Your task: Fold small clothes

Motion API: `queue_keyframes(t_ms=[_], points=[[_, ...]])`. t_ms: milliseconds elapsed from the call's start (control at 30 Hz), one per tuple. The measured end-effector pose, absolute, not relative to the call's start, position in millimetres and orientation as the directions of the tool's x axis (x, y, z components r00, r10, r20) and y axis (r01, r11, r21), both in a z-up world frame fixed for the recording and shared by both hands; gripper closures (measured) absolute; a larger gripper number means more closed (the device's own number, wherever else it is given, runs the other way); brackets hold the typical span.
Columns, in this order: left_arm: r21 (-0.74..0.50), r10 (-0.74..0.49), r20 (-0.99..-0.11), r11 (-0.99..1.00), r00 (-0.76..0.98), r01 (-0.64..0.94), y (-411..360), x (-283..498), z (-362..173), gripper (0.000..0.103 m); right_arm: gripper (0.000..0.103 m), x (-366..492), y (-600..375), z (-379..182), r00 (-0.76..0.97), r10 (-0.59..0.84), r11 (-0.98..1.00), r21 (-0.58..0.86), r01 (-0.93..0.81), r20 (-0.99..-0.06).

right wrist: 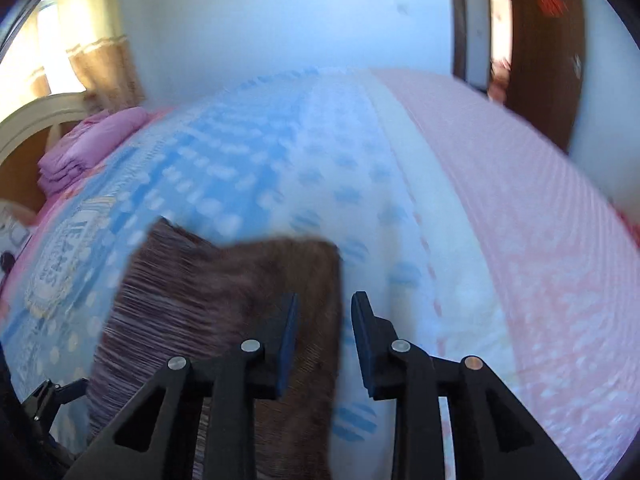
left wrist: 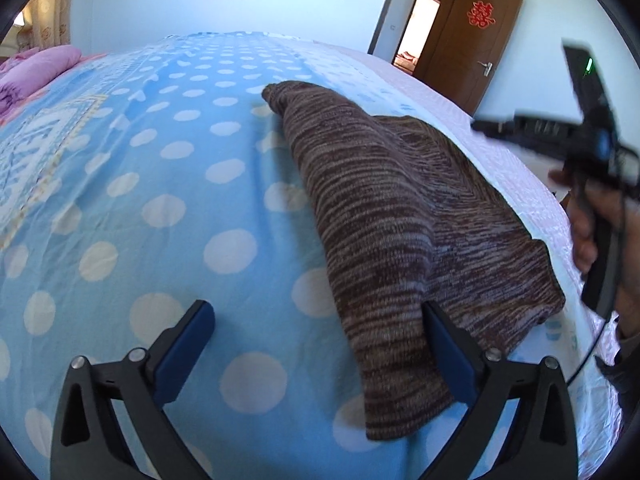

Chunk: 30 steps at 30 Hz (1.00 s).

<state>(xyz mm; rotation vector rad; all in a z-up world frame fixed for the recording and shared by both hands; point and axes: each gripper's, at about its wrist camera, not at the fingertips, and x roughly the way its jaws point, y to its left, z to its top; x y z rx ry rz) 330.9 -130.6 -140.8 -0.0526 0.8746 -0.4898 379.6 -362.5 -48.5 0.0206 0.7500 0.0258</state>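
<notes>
One brown striped knitted garment (left wrist: 384, 216) lies folded on the bed (left wrist: 160, 184), on the blue sheet with white dots, its long body running away from the near edge toward the far wall and one narrower flap hanging down toward the left gripper (left wrist: 316, 336). That gripper has its jaws spread wide; nothing is pinched between them, though the right-hand finger sits just at the edge of the garment's near flap and the left-hand finger is over bare sheet beside the garment. In the right wrist view, which is blurred, the garment (right wrist: 208, 304) shows as a brown slab on the bed's pale sheet (right wrist: 400, 208), and the right gripper (right wrist: 324, 332) hovers over its right-hand edge with a narrow gap between its blue pads; the pads do not press on the cloth, so it holds nothing. From the left wrist view the right gripper (left wrist: 486, 126) appears off the garment's right side, raised above the bed, carried by a person's hand (left wrist: 588, 224) wrapped round the grip. Beyond the garment, to its left, a folded pink quilt (left wrist: 36, 72) rests at the bed's head end. Beyond the garment to its right stands an open brown door (left wrist: 472, 52) bearing a red paper ornament (left wrist: 483, 14).
</notes>
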Motion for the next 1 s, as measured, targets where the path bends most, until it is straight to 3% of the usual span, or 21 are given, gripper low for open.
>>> queue_keyframes(t_ms=[133, 200, 233, 333, 433, 567, 700, 800, 900, 1000], points=[[-0.239, -0.430, -0.723, 0.890, 0.541, 0.389, -130.8, 328.6, -140.6, 0.000, 0.078, 386.3, -295.3, -42.9, 0.667, 0.206, 0.960, 0.016, -0.279, -0.716], [-0.237, -0.430, -0.721, 0.890, 0.543, 0.390, -130.6, 329.0, -140.6, 0.000, 0.093, 393.1, -260.5, -56.1, 0.628, 0.216, 0.932, -0.034, -0.360, -0.748], [-0.238, -0.431, -0.721, 0.889, 0.543, 0.391, -130.6, 328.7, -140.4, 0.000, 0.093, 400.4, -247.9, -67.3, 0.600, 0.211, 0.924, -0.043, -0.380, -0.772], [-0.242, -0.434, -0.718, 0.889, 0.545, 0.389, -129.5, 329.0, -140.4, 0.000, 0.094, 421.8, -227.8, -104.0, 0.538, 0.179, 0.927, -0.042, -0.373, -0.824], [-0.246, -0.435, -0.719, 0.889, 0.542, 0.387, -129.1, 329.9, -141.3, 0.000, 0.094, 425.8, -227.0, -115.0, 0.572, 0.188, 0.933, -0.037, -0.358, -0.799], [-0.285, -0.467, -0.699, 0.876, 0.541, 0.388, -122.5, 327.9, -139.8, 0.000, 0.094, 417.5, -237.5, -102.7, 0.571, 0.209, 0.938, -0.004, -0.348, -0.794], [-0.397, -0.511, -0.650, 0.859, 0.562, 0.323, -94.5, 323.5, -138.4, 0.000, 0.094, 382.7, -243.8, -71.9, 0.639, 0.301, 0.928, 0.062, -0.368, -0.708], [-0.467, -0.534, -0.620, 0.840, 0.575, 0.277, -74.8, 313.0, -140.2, 0.000, 0.094, 358.9, -239.6, -71.0, 0.633, 0.321, 0.912, 0.049, -0.408, -0.705], [-0.444, -0.515, -0.626, 0.852, 0.586, 0.275, -75.8, 307.4, -139.3, 0.000, 0.094, 348.6, -226.0, -98.9, 0.567, 0.282, 0.897, 0.003, -0.443, -0.774], [-0.413, -0.491, -0.648, 0.869, 0.582, 0.273, -82.8, 308.7, -139.8, 0.000, 0.094, 348.3, -224.1, -115.5, 0.591, 0.274, 0.907, -0.002, -0.422, -0.759]])
